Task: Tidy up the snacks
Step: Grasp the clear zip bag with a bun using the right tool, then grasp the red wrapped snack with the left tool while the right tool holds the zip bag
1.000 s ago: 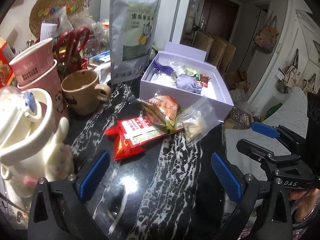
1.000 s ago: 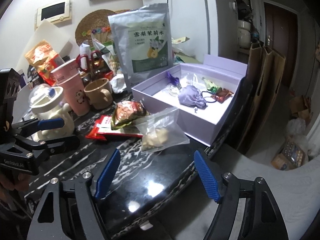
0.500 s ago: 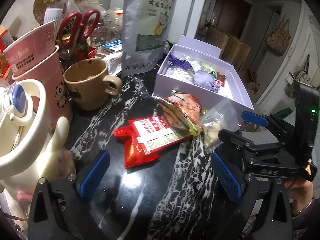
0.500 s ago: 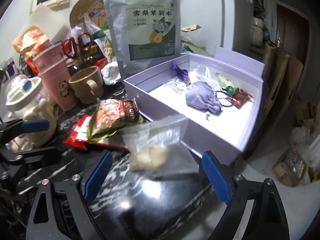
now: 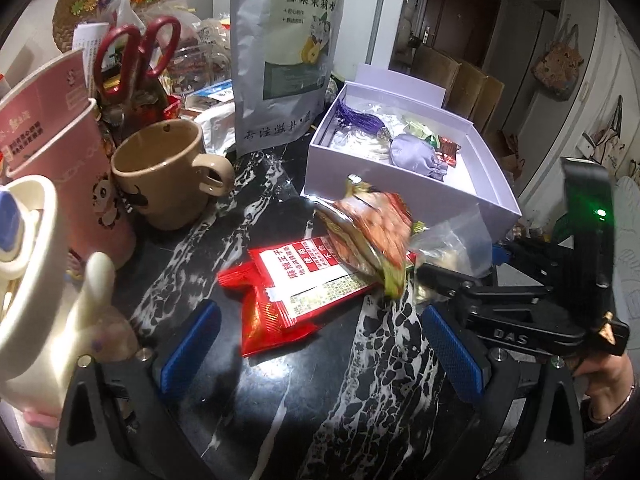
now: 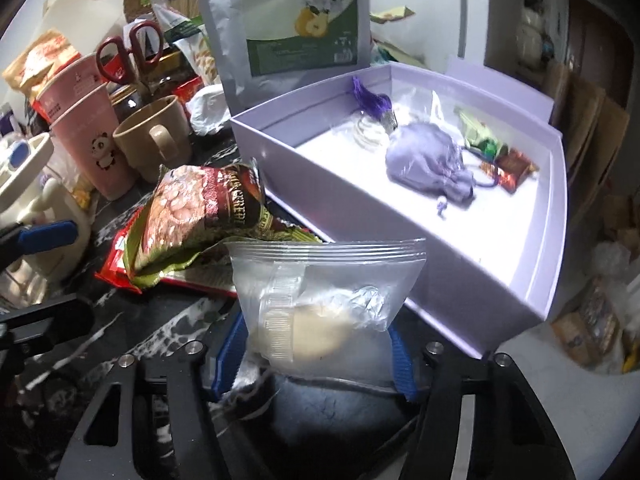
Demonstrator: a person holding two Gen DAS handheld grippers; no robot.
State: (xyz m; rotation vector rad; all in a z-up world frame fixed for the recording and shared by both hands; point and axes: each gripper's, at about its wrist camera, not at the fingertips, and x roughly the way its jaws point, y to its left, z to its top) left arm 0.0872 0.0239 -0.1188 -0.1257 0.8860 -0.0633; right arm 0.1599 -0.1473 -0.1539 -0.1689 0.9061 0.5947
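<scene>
Both right gripper (image 6: pixel 316 354) pads squeeze zip bag (image 6: pixel 320 300) beside box rim (image 6: pixel 352 200).

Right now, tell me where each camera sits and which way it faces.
Left wrist: on the left gripper, angled down over the dark table toward the red packet; its open blue fingers show, and the right gripper and a hand.
Right wrist: on the right gripper, angled down; its jaws have just been closing on the clear bag; the left gripper shows at left.
Shared: purple box, brown mug.
</scene>
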